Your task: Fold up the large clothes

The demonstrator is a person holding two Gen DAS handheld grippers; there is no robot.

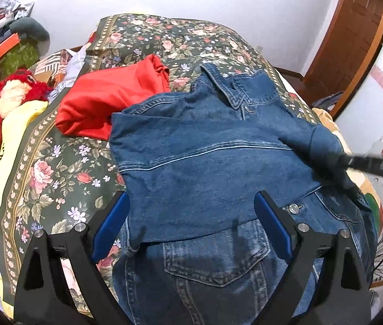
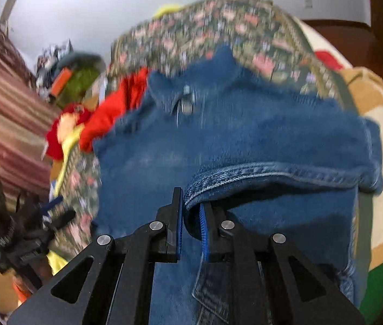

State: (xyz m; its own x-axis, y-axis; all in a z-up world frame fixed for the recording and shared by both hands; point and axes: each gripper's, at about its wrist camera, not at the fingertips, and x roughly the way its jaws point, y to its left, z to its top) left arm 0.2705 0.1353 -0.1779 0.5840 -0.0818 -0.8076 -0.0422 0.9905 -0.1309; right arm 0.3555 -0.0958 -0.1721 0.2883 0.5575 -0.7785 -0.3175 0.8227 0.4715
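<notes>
A blue denim jacket [image 1: 205, 157] lies on the floral bedspread [image 1: 56, 168], collar at the far end, its left part folded over the body. Low over the jacket's near part, my left gripper [image 1: 191, 211] stands open with nothing pinched between its blue pads. My right gripper [image 2: 191, 203] is shut on a stitched denim edge [image 2: 272, 170] of the jacket's sleeve. In the left wrist view the right gripper [image 1: 339, 158] comes in from the right and holds that sleeve [image 1: 316, 140] above the jacket's right side. The right wrist view is blurred.
A red garment [image 1: 110, 100] lies on the bed just beyond the jacket's left shoulder. Red plush toys [image 1: 4, 103] and yellow cloth [image 1: 10, 135] crowd the bed's left edge, with piled clutter [image 1: 10, 40] behind. A wooden door [image 1: 353, 40] stands at the right.
</notes>
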